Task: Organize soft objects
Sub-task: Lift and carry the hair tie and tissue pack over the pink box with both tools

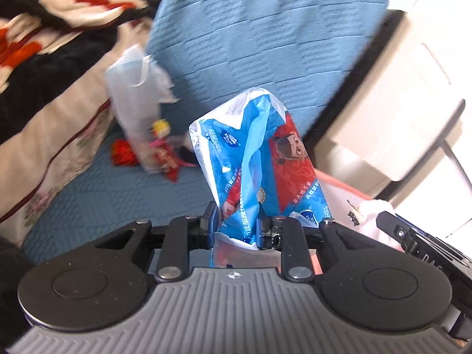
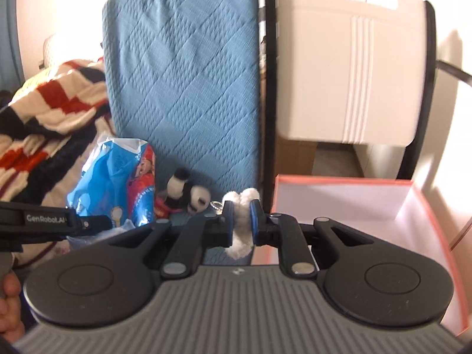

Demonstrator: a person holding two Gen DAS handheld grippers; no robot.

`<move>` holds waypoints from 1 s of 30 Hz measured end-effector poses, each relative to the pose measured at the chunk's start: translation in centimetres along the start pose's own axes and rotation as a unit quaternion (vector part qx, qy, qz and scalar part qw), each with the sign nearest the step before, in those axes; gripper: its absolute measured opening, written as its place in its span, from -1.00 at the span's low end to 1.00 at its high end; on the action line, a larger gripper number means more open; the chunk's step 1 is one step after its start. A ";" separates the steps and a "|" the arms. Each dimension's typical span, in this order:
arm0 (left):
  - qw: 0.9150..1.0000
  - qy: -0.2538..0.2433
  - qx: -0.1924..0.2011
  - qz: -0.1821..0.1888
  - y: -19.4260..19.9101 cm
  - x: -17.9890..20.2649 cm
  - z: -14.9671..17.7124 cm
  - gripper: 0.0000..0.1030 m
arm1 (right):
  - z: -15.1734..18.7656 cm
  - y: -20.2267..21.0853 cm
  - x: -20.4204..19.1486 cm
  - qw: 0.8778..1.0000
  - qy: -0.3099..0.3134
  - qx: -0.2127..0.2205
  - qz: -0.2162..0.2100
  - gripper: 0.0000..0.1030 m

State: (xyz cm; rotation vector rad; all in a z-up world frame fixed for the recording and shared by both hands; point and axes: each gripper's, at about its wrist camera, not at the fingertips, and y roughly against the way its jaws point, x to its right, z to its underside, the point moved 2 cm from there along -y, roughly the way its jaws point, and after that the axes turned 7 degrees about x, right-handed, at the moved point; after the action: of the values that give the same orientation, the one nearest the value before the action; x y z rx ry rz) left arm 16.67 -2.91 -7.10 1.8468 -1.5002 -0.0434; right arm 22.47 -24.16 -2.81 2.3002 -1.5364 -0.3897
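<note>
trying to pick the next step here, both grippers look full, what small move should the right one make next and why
Probably swing the right gripper rightward over the pink-rimmed box and let go. It is already shut on the white plush toy, and the box sits open just beside it. The left gripper holds the tissue pack farther off.

From the left claw [image 1: 237, 224] we look along the bed toward the upright blue cushion [image 1: 265, 38], tilted and close; from the right claw [image 2: 241, 216] we face that cushion [image 2: 188, 82] squarely. Both views share it and the tissue pack [image 1: 253, 159] [image 2: 115, 183]
</note>
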 end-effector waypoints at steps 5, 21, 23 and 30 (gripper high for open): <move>1.000 -0.009 0.004 0.023 0.3 3.8 -0.4 -0.46 | -1.7 1.5 2.5 1.000 -0.004 0.015 0.010 -0.71; 0.995 -0.052 -0.017 0.078 -1.5 14.3 2.1 -0.46 | -1.5 4.2 12.1 0.998 -0.018 0.017 0.059 -0.71; 0.994 -0.053 -0.033 0.086 -2.2 15.0 3.2 -0.46 | -0.9 4.1 13.2 0.998 -0.028 0.011 0.061 -0.71; 0.990 -0.068 -0.087 0.093 -5.4 16.9 7.1 -0.46 | 2.6 3.1 16.5 0.995 -0.046 -0.033 0.077 -0.71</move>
State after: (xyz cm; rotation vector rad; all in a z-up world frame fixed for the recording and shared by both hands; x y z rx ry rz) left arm 23.22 -20.87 -8.28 1.5875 -1.7010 -0.2080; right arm 25.02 -40.86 -4.40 2.1250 -1.7045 -0.5029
